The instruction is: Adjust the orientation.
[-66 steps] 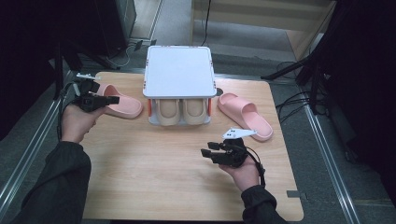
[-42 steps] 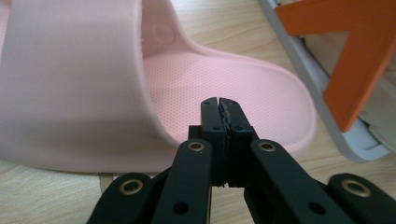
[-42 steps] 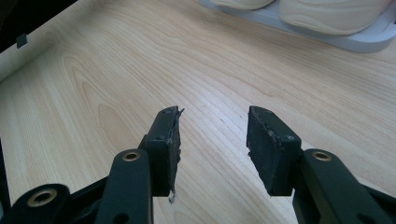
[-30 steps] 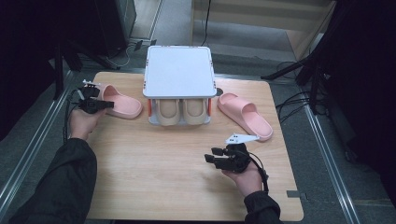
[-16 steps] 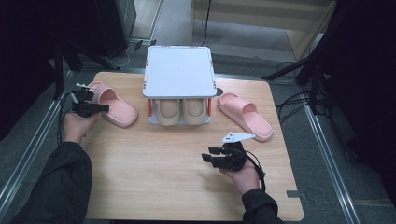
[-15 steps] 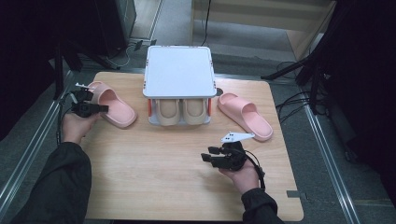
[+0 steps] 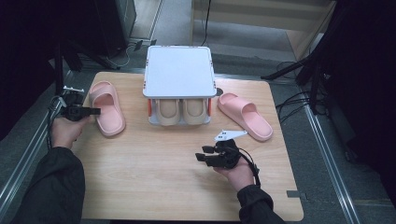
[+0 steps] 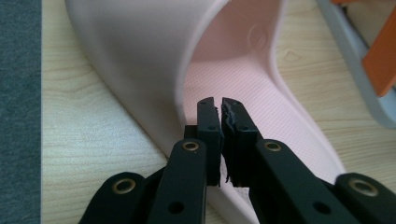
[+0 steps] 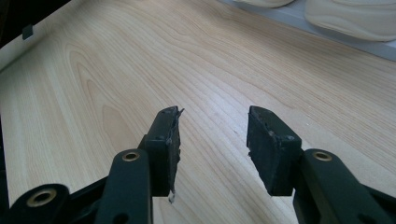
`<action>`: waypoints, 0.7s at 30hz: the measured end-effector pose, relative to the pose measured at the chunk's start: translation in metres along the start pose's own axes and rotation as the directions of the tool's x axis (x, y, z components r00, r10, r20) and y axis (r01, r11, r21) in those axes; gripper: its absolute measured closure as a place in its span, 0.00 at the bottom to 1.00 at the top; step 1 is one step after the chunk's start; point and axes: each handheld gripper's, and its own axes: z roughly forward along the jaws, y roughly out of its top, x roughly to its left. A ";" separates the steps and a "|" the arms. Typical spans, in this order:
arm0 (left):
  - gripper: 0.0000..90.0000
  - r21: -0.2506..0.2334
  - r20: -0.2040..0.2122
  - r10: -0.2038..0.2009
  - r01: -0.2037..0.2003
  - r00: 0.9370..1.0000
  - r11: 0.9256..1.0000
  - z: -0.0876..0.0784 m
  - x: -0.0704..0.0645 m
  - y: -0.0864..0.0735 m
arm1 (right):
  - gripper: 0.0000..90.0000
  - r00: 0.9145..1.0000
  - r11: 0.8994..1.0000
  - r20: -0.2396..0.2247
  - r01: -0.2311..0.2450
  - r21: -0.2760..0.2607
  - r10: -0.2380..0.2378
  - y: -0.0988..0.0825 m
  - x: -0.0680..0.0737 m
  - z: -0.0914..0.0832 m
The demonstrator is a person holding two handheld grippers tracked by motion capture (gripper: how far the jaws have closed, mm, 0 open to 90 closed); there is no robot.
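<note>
Hovering near-centre over bare table [image 7: 154,186], the right gripper [image 7: 205,157] gapes, holding nothing. Left gripper [image 7: 93,111] sits at the left edge, jaws almost together and just easing apart, tips over the left slipper's [image 7: 108,110] sole beside its strap; nothing pinched. That slipper lies just right of the left gripper, long axis near-to-far, toe far. Left hand [image 7: 67,130] is far nearer. Beyond, the rack [image 7: 179,72] holds a beige pair [image 7: 180,111]. Right slipper [image 7: 243,115] lies angled beside it. Path looks clear.
</note>
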 end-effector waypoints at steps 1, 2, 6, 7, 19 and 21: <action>0.93 -0.004 -0.001 0.004 -0.004 1.000 1.000 -0.003 0.000 0.001 | 0.61 1.000 1.000 -0.001 0.002 0.000 -0.002 0.000 0.000 0.000; 0.92 -0.019 -0.002 0.003 -0.003 1.000 1.000 -0.005 -0.001 0.002 | 0.61 1.000 1.000 -0.002 0.002 0.001 -0.002 0.000 0.000 0.000; 0.73 -0.048 -0.016 -0.008 0.007 1.000 0.999 -0.013 -0.002 0.006 | 0.61 1.000 1.000 -0.001 0.000 0.002 0.000 0.000 0.000 0.000; 0.73 -0.041 -0.021 -0.016 0.015 1.000 0.999 -0.014 -0.001 0.006 | 0.61 1.000 1.000 -0.001 0.000 0.002 0.000 0.000 0.000 0.000; 0.56 -0.037 -0.047 -0.086 0.084 0.995 0.996 -0.005 0.017 0.009 | 0.61 1.000 1.000 0.009 -0.010 0.005 0.010 -0.004 -0.001 -0.001; 0.55 -0.034 -0.049 -0.085 0.083 0.995 0.996 -0.002 0.019 0.010 | 0.61 1.000 1.000 0.014 -0.012 0.003 0.012 -0.005 -0.002 -0.003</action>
